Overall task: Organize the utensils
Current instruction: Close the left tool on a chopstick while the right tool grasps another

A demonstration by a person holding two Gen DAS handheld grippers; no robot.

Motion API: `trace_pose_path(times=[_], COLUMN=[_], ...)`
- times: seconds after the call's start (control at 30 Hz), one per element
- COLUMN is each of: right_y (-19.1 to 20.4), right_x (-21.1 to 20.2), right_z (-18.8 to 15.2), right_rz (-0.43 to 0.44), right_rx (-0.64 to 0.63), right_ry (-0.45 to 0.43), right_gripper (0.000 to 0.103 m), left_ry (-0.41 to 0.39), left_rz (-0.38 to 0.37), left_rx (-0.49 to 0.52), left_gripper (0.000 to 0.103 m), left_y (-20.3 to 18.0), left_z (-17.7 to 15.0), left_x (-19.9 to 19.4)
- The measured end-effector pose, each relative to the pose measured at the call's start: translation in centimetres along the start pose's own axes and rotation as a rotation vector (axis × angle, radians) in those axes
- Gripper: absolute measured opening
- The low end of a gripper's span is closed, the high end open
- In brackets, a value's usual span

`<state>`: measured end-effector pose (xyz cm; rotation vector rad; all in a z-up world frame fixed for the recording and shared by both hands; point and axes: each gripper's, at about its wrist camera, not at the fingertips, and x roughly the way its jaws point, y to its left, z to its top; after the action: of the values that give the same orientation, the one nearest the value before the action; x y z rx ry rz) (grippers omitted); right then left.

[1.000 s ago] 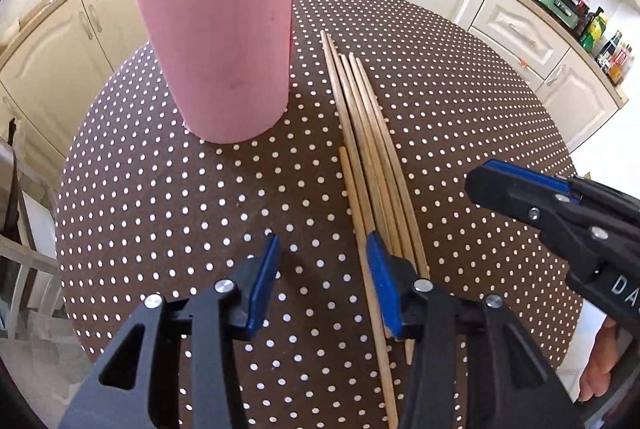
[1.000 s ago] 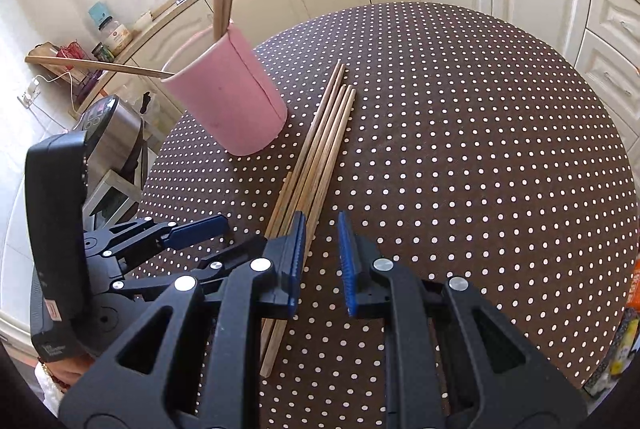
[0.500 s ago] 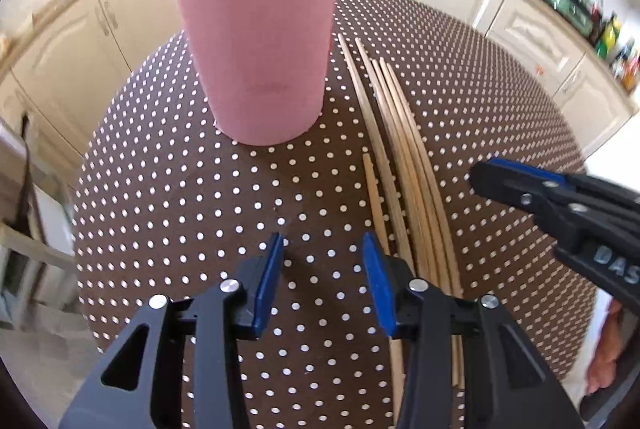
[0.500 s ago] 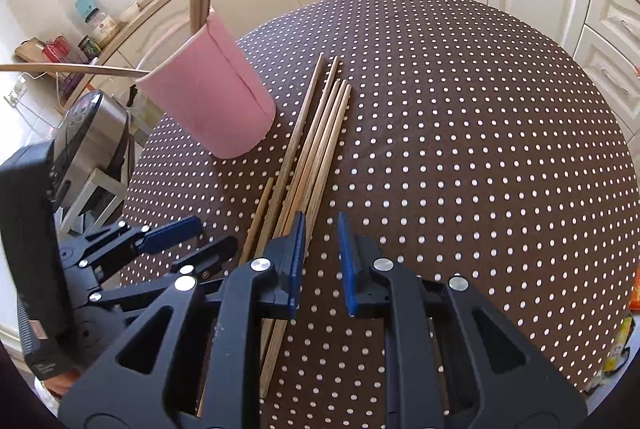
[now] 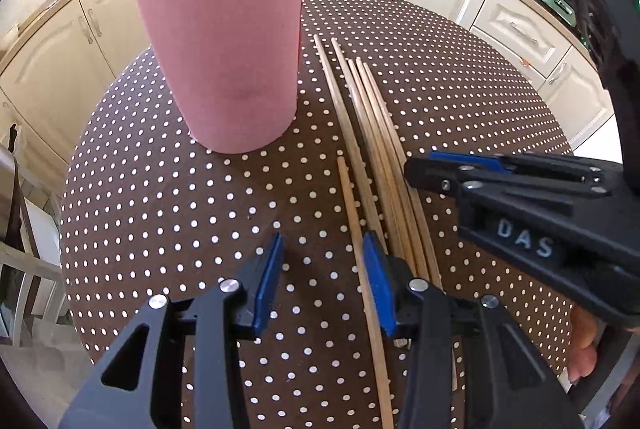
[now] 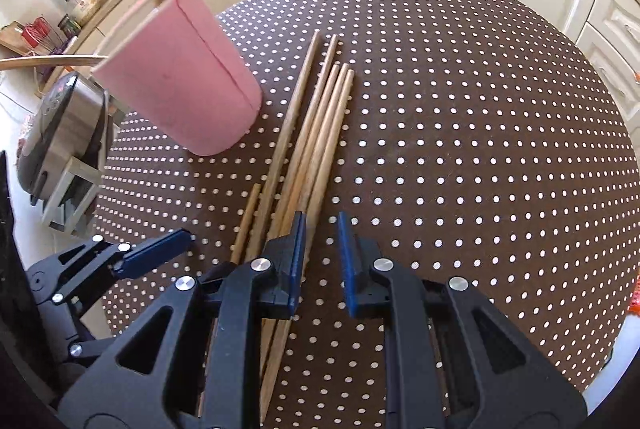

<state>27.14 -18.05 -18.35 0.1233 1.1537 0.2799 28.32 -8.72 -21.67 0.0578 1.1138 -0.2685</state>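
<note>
The left gripper (image 5: 322, 279) hangs low over the dotted tablecloth (image 5: 168, 213) with its jaws apart and nothing between them. The short chopstick (image 5: 352, 213) runs just inside its right finger, its long axis pointing away, toward the pink cup (image 5: 228, 69). The right gripper (image 6: 318, 255) is also parted and empty; the chopstick bundle (image 6: 320, 133) passes under its left finger, perhaps touching it. The cup stands beyond, left of the sticks, and already holds some.
</note>
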Motion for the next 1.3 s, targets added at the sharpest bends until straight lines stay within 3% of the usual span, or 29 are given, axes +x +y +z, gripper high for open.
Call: trace_pose_path(times=[0.37, 0.47, 0.6, 0.8, 1.0, 1.2, 1.3], right_y=[1.8, 2.7, 4.1, 3.5, 2.1, 0.9, 0.9], right_x=[2.3, 2.8, 3.3, 2.3, 1.1, 0.4, 0.5], right_z=[3.0, 3.5, 3.0, 1.1, -1.5, -1.5, -0.4], right_rz=[-0.031, -0.071, -0.099, -0.079, -0.048, -0.051, -0.061], right_rx=[-0.023, -0.063, -0.108, -0.148, -0.192, -0.145, -0.133], right_ry=[0.114, 0.127, 0.131, 0.193, 0.280, 0.251, 0.242], right_gripper=[0.018, 0.016, 0.012, 0.008, 0.008, 0.008, 0.009], left_ry=[0.004, -0.011, -0.015, -0.012, 0.006, 0.057, 0.080], left_rz=[0.039, 0.085, 0.095, 0.069, 0.020, 0.000, -0.005], left_rx=[0.026, 0.050, 0.007, -0.033, -0.073, -0.098, -0.083], left_gripper=[0.041, 0.035, 0.013, 0.006, 0.006, 0.007, 0.023], left_y=[-1.3, -2.1, -1.2, -0.1, 1.5, 2.4, 2.8], left_z=[-0.3, -0.5, -0.5, -0.6, -0.6, -0.4, -0.8], left_x=[0.0, 0.2, 0.2, -0.2, -0.6, -0.8, -1.2])
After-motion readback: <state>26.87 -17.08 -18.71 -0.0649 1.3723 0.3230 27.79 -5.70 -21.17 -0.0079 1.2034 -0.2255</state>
